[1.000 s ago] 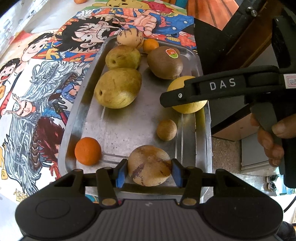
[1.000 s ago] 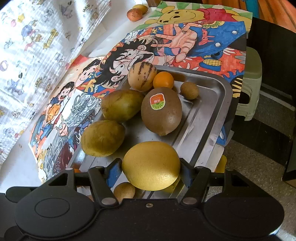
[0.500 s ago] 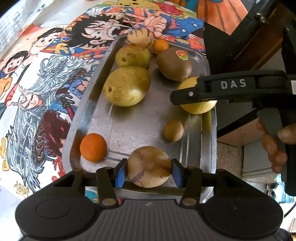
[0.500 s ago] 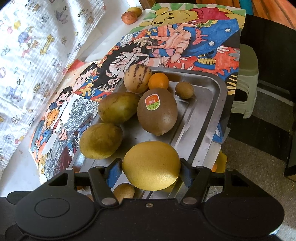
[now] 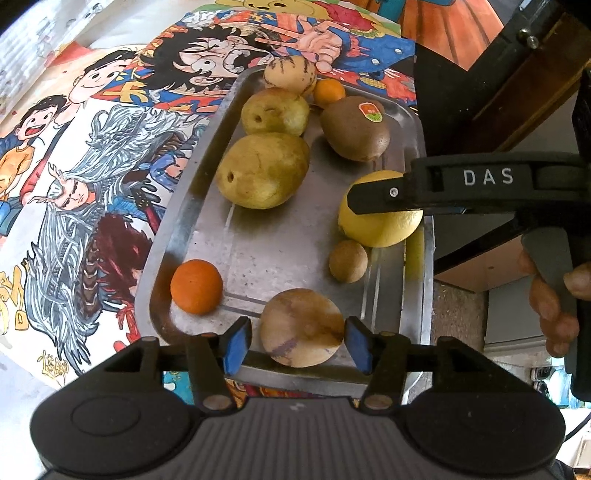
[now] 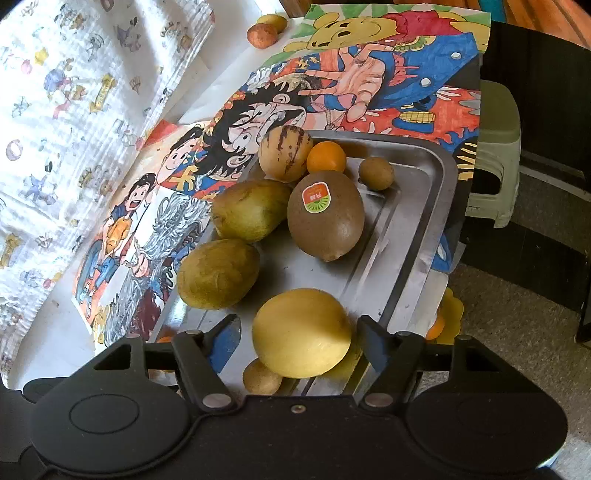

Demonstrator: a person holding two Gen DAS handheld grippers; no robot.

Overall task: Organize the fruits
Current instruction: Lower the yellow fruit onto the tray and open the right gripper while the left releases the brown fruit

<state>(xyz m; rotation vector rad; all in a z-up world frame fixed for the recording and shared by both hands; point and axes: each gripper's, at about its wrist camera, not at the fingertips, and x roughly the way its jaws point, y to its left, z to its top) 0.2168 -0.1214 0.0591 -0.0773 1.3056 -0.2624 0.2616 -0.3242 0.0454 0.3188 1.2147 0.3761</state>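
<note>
A steel tray (image 5: 184, 221) holds several fruits. A tan, purple-streaked round fruit (image 5: 301, 326) rests at its near edge between the blue pads of my left gripper (image 5: 297, 345). The jaws are opening, with a gap beside the fruit. A yellow citrus (image 6: 301, 332) sits at the tray's right rim between the fingers of my right gripper (image 6: 299, 339), whose jaws are also opening and stand clear of it. In the left wrist view one finger (image 5: 388, 192) crosses over the yellow citrus (image 5: 376, 225). Two pears (image 5: 262, 170), a stickered kiwi (image 6: 325, 214) and an orange (image 5: 195, 286) lie around.
A cartoon-printed mat (image 5: 110, 166) covers the table to the left of the tray. The tray's right rim lies at the table edge, with floor and a green stool (image 6: 495, 147) beyond. Two loose fruits (image 6: 262, 35) sit at the far end. A person's hand (image 5: 554, 295) grips the right handle.
Both pairs of jaws have widened: the pads that pressed the tan fruit and the yellow citrus now stand off them. Both fruits stay on the tray.
</note>
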